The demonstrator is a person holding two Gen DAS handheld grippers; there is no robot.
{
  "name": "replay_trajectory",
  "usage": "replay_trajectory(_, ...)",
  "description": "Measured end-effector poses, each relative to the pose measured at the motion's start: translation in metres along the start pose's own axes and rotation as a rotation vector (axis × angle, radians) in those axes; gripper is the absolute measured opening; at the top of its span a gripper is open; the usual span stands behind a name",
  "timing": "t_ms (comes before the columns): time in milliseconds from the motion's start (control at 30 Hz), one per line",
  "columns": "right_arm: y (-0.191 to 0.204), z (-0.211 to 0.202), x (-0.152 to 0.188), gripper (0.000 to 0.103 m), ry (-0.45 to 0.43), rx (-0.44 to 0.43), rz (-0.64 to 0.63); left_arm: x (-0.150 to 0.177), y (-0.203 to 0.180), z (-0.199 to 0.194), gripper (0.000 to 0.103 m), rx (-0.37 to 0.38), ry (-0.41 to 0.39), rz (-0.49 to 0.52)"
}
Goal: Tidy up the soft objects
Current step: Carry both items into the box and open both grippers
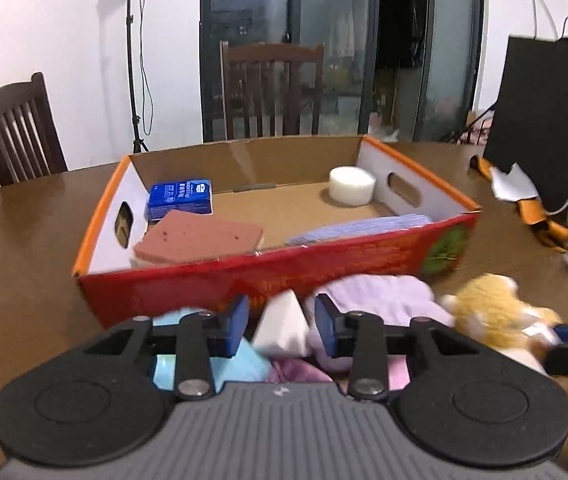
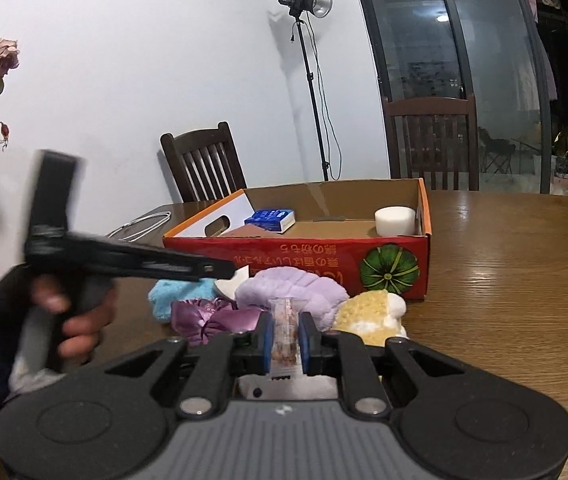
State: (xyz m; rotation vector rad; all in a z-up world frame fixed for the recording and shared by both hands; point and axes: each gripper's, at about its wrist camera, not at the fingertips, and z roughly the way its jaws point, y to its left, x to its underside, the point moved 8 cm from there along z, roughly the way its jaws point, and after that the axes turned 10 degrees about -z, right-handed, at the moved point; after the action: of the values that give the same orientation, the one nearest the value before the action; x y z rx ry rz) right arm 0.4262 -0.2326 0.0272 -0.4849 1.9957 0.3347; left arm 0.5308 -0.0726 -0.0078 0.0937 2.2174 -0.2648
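Red cardboard box [image 1: 276,216] open on the wooden bench [image 1: 24,280]. Inside the box: white round sponge [image 1: 351,186] at the far right corner, blue packet [image 1: 180,197] at the far left, pink sponge [image 1: 200,240] in front of the packet, lilac cloth [image 1: 360,226] against the near wall. Just in front of the box: heap of soft things, with a lilac plush piece [image 2: 292,294], blue fluffy cloth [image 2: 176,298], purple satin scrunchie [image 2: 208,318], white wedge sponge [image 1: 282,326] and yellow plush toy [image 1: 496,312]. Left tongs [image 1: 282,326] apart, white wedge between the blue pads, contact not discernible. Right tongs [image 2: 285,340] clamped on a small clear packet [image 2: 284,334], raised above the heap near the box front.
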Motion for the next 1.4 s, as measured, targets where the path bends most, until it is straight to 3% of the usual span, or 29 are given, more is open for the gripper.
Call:
replay_trajectory(200, -0.001, 0.007, 0.002, 0.013, 0.009, -0.004, 0.008, 0.011, 0.007, 0.025, 0.023, 0.011, 0.104, -0.03)
replay_trajectory(400, -0.001, 0.009, 0.002, 0.013, 0.007, -0.006, 0.016, 0.005, 0.004, -0.007, 0.018, 0.04, 0.018, -0.036)
replay_trajectory(600, 0.002, -0.001, -0.013, 0.013, -0.052, -0.02, 0.007, -0.031, 0.011, -0.061, 0.018, 0.101, -0.13, -0.097)
replay_trajectory(700, -0.001, 0.003, -0.031, 0.013, -0.076, -0.04, -0.006, -0.057, 0.021, -0.066, 0.018, 0.134, -0.152, -0.14)
replay_trajectory(800, -0.007, 0.02, -0.06, 0.013, -0.086, -0.053, -0.041, -0.085, 0.032, -0.047, 0.018, 0.116, -0.134, -0.153)
replay_trajectory(1000, -0.03, 0.122, -0.121, 0.013, 0.011, -0.124, -0.038, -0.13, 0.051, 0.048, 0.019, 0.102, 0.016, -0.211)
replay_trajectory(1200, -0.076, 0.246, -0.149, 0.013, 0.164, -0.01, 0.102, -0.142, 0.057, 0.14, 0.023, 0.053, 0.146, -0.263)
replay_trajectory(1267, -0.093, 0.276, -0.146, 0.014, 0.21, 0.039, 0.134, -0.139, 0.06, 0.154, 0.044, 0.038, 0.152, -0.272)
replay_trajectory(1400, -0.114, 0.306, -0.132, 0.023, 0.266, 0.09, 0.186, -0.141, 0.062, 0.156, 0.061, 0.012, 0.123, -0.222)
